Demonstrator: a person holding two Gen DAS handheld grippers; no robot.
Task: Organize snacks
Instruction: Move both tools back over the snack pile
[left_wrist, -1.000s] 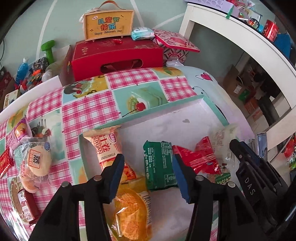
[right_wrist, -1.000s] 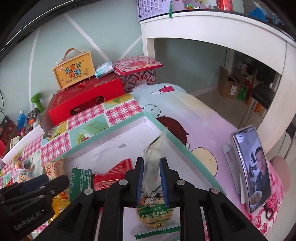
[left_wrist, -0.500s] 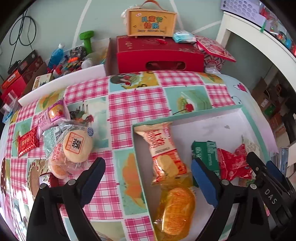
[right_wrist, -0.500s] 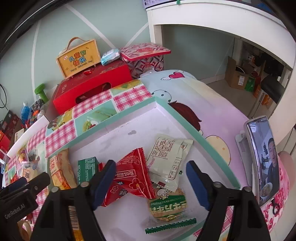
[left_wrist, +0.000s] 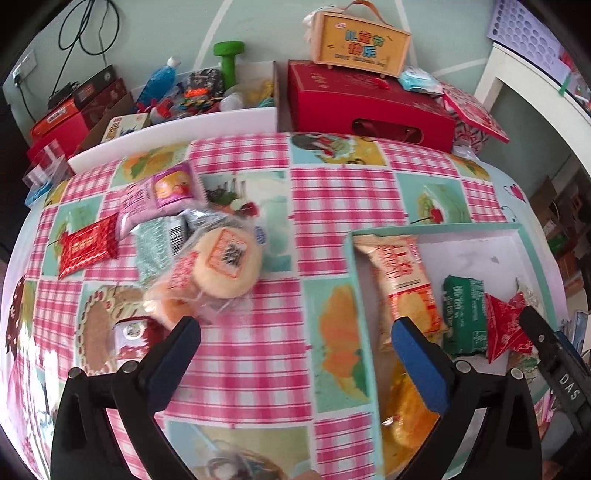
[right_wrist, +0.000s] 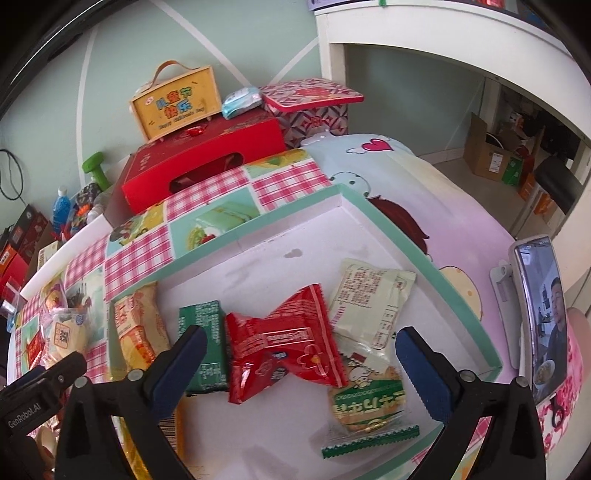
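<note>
While the left tongs (left_wrist: 295, 362) gape wide and grip nothing above the checked cloth of the bench (left_wrist: 343, 199), the left wrist view shows loose snacks lying left of the green-rimmed tray (left_wrist: 352, 266): a round pale cake in clear wrap (left_wrist: 227, 262) with a printed orange label, a pink pack (left_wrist: 162, 195) beyond it, and a small red packet (left_wrist: 88, 245) farthest from the tray. Inside the tray lie an orange-and-cream wafer pack (left_wrist: 402, 280) against its left wall, a green pack (left_wrist: 463, 314) to its right, then a red wrapper (left_wrist: 506, 328); a yellow bag (left_wrist: 406, 413) sits at the near end. Beyond the tray's far rim stand a red gift box (left_wrist: 369, 105) and, on top, a yellow carry case (left_wrist: 364, 40) with Chinese characters. The black arm at the tray's right reads "DAS". From the right wrist view, the right tongs (right_wrist: 299, 354) also stand spread apart and empty over the tray (right_wrist: 399, 229). Between them lies the red wrapper (right_wrist: 284, 339), overlapping a clear biscuit pack (right_wrist: 365, 402) with green Korean lettering; a cream sachet (right_wrist: 373, 299) lies toward the tray's right wall, the green pack (right_wrist: 203, 347) and wafer pack (right_wrist: 136, 328) toward its left. Right of the tray a phone (right_wrist: 539, 314) stands upright showing a man. The other tool, left of the tray, reads "GenRobot.AI".
</note>
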